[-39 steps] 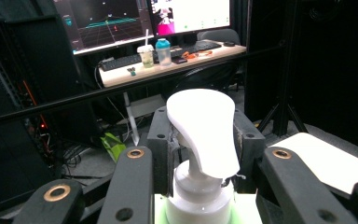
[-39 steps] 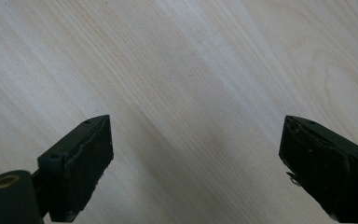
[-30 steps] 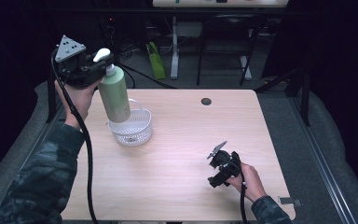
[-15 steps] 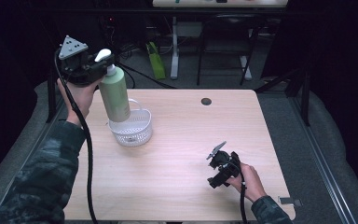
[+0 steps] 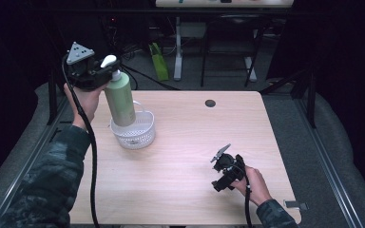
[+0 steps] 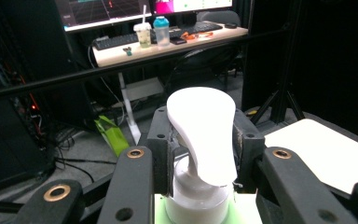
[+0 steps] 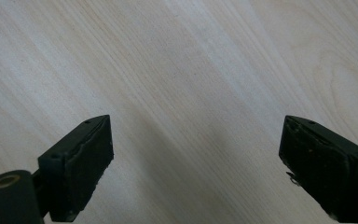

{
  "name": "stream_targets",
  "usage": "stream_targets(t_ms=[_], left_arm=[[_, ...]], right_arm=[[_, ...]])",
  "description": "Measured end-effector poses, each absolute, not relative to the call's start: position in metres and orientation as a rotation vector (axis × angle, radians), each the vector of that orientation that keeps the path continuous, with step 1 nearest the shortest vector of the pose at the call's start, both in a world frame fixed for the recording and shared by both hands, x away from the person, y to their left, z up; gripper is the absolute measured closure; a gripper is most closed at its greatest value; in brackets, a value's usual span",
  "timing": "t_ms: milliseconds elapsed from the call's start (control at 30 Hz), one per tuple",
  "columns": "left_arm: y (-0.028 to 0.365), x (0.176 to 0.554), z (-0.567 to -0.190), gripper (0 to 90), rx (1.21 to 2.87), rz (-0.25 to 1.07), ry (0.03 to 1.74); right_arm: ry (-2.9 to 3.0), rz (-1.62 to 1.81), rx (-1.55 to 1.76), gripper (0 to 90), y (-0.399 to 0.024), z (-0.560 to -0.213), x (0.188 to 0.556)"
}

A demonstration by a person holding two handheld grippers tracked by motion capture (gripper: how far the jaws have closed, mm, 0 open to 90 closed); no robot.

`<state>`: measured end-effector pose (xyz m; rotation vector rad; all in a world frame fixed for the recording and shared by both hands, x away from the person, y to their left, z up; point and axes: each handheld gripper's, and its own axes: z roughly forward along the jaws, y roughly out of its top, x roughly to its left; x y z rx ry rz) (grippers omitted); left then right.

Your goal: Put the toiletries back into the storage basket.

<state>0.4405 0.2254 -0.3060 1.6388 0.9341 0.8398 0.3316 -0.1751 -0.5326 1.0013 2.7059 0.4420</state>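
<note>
Pale wood grain covers the bench (image 5: 185, 156), which has rounded corners and dark floor falling away on every side. The left claw (image 5: 105, 72) is clamped on the neck of a green pump bottle (image 5: 121, 97), just under its white pump head (image 5: 108, 61), and holds the bottle upright with its base down inside a white mesh basket (image 5: 138, 135). The basket stands in the left rear part of the bench, close to the left edge but not over it, and the bottle sits toward the basket's back-left wall. From the basket across to the right edge the wood lies bare, apart from a small dark round spot (image 5: 210, 103) near the rear edge.

The right claw (image 5: 222, 154) rests low over the front right area, well apart from the basket and a little in from the right and front edges. Its jaws stand wide apart with nothing between them.

The left gripper view looks along the left claw (image 6: 200, 154) and shows the pump head (image 6: 205, 130) wedged between the two black jaws, with the white collar (image 6: 196, 205) under it; beyond is a rear desk with a keyboard (image 6: 114, 41), a cup (image 6: 144, 35) and a blue-lidded shaker (image 6: 161, 30). The right gripper view gives the right claw (image 7: 196, 168) and bare bench wood (image 7: 191, 70) between its two spread jaws.
</note>
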Motion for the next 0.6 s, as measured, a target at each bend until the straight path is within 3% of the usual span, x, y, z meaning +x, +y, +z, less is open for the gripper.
stream_targets(t_ms=[600], left_arm=[[0.222,0.445,-0.32,66.7,1.652,0.809,0.955]], right_arm=[[2.706,0.443,0.995,9.5,-0.175,-0.532,0.331]])
